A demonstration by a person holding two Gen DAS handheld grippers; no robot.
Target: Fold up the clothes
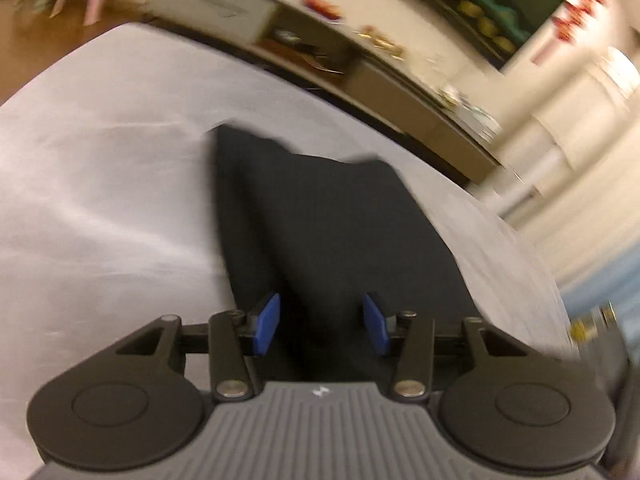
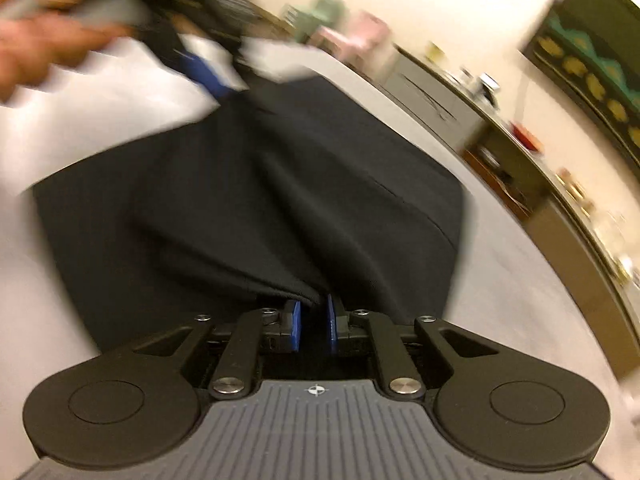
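We find the garment (image 1: 320, 232) lying on the counter (image 1: 104, 184), directly ahead of the left tongs (image 1: 325, 326), whose jaws stand apart over it. A fold of it sits between the right tongs (image 2: 313, 322). Beyond the counter, to the right, runs a shelf unit (image 1: 360, 68).

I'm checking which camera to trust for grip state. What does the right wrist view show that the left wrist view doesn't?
Only the right wrist view shows the right gripper shut on a bunched edge of the black garment, plus a blurred hand holding the left gripper at top left. Only the left wrist view shows the left gripper open, its blue pads apart above the cloth. Both show the black garment lying on the grey surface.
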